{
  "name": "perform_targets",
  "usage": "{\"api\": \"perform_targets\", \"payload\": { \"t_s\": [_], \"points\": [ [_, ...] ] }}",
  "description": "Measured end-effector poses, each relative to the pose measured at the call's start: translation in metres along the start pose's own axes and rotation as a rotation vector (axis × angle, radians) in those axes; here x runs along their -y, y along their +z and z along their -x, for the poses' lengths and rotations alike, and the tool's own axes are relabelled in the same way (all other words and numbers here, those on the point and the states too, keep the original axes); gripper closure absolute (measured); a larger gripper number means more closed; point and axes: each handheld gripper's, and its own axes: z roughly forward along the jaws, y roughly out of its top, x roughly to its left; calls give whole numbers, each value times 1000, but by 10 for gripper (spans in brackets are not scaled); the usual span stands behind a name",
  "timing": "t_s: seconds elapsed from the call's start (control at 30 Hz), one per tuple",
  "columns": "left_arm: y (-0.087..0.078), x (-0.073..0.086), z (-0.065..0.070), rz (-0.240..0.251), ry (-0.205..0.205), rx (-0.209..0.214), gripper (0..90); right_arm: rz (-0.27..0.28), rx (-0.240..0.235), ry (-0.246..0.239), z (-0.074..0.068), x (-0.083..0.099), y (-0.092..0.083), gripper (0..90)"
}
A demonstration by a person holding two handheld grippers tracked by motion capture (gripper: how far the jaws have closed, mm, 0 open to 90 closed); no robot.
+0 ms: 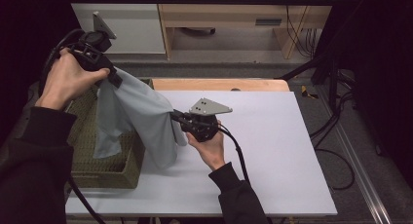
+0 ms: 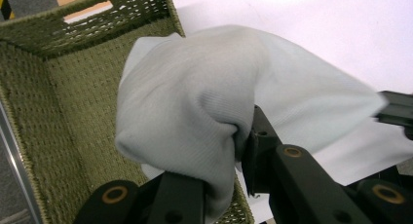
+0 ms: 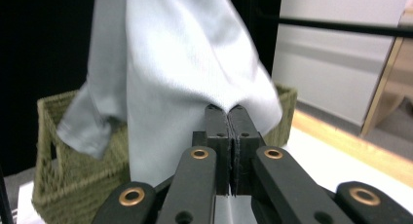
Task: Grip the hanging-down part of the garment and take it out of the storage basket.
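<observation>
My left hand-held gripper, clamped on the pale grey cloth, holds it high over the woven basket at the counter's left edge, the cloth slanting down rightward to my lower right hand-held gripper, pinching its other end.

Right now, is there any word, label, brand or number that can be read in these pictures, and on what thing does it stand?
None: no readable text in any view.
The cloth, the basket and the table carry no print or label.
A small dark plate on the wooden furniture behind the table is too small and blurred to tell whether it bears writing.
</observation>
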Motion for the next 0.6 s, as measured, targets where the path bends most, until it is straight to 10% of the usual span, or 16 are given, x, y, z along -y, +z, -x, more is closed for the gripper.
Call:
{"api": "perform_targets", "payload": {
  "t_s": [0.2, 0.6],
  "points": [
    [2, 0, 4, 0, 8, 0, 796, -29, -2, 14, 1, 19, 4, 818],
    [6, 1, 4, 3, 13, 11, 796, 46, -13, 47, -4, 21, -35, 380]
  ]
}}
